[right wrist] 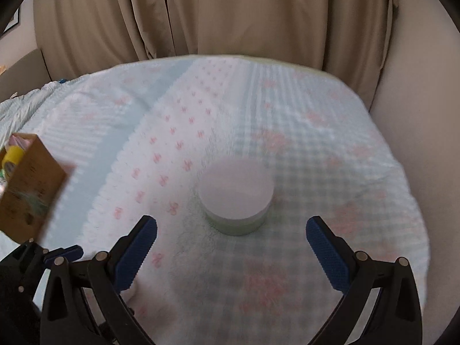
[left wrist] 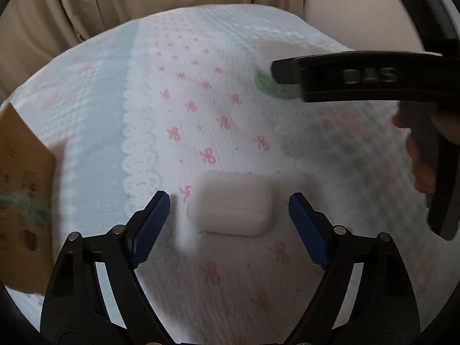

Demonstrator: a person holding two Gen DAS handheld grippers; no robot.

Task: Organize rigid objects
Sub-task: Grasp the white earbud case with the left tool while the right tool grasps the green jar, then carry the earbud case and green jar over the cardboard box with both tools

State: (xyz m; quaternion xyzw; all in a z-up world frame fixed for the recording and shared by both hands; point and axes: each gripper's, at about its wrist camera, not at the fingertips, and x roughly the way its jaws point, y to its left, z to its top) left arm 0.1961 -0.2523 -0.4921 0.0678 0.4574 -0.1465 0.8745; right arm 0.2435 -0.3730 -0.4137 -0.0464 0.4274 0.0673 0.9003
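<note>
blanket [right wrist: 201, 109] with pink bows, beige curtain [right wrist: 230, 14] behind.

Ahead and to the right of your left gripper [left wrist: 229, 198], the green-banded jar [left wrist: 268, 83] is partly hidden behind the black finger of your right gripper [left wrist: 359, 76], so you see only its left side and a strip of its label, too smeared to read. Off to the left of those fingers, the cardboard box [left wrist: 23, 189] is cut by the picture's edge and its printing is blurred past reading. Your hand [left wrist: 419, 155] at the far right is a smear behind the dark handle. From your right gripper [right wrist: 231, 227], the jar's lid [right wrist: 235, 191] is soft-edged, and the box's contents [right wrist: 11, 155] are cropped at the left edge, too small to tell apart.
</note>
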